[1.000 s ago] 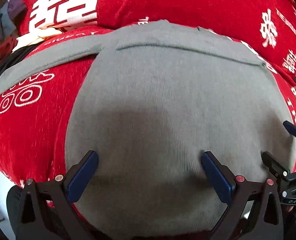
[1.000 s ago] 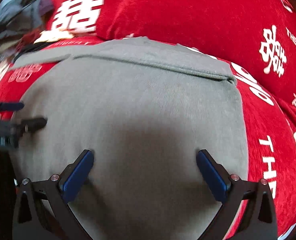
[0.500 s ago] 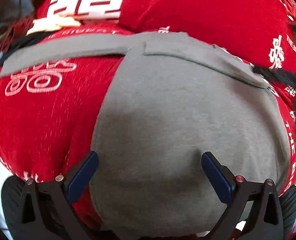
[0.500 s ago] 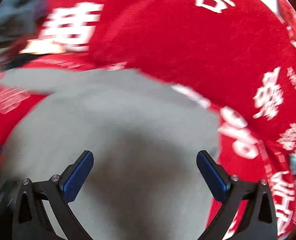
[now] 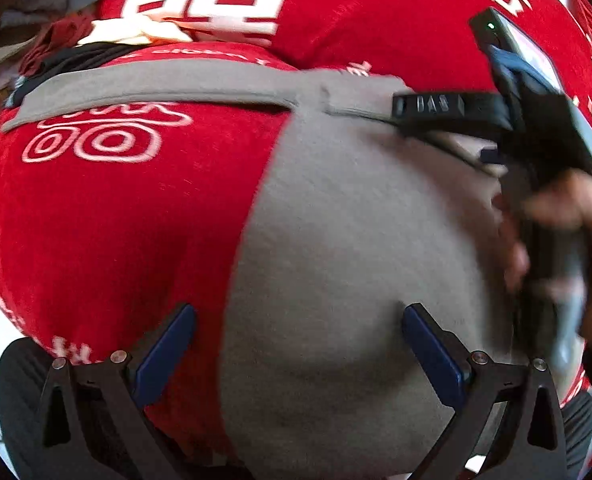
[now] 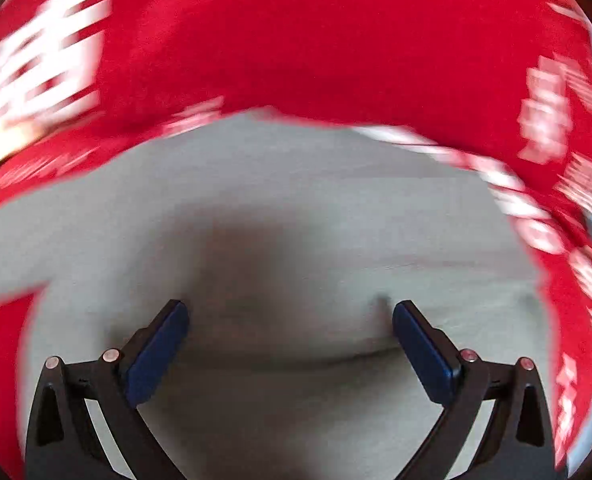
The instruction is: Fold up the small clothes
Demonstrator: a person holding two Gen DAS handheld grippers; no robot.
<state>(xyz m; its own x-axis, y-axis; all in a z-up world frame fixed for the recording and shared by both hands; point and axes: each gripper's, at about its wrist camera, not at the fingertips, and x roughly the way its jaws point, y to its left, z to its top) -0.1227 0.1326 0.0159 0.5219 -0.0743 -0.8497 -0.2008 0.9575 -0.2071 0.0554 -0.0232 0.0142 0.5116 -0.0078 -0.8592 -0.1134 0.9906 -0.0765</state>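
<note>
Your right gripper (image 6: 290,334) has swung over the flat grey knit garment (image 5: 347,248) on the red plush white-lettered bedspread (image 5: 108,216); both grippers' fingers, left gripper (image 5: 297,344) included, stand apart.

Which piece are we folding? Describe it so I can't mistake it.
On the red cover with white characters, it is the plain grey garment lying flat under both open grippers. One long grey sleeve runs left toward the clothes pile; it is the only spread-out, unpatterned piece.
</note>
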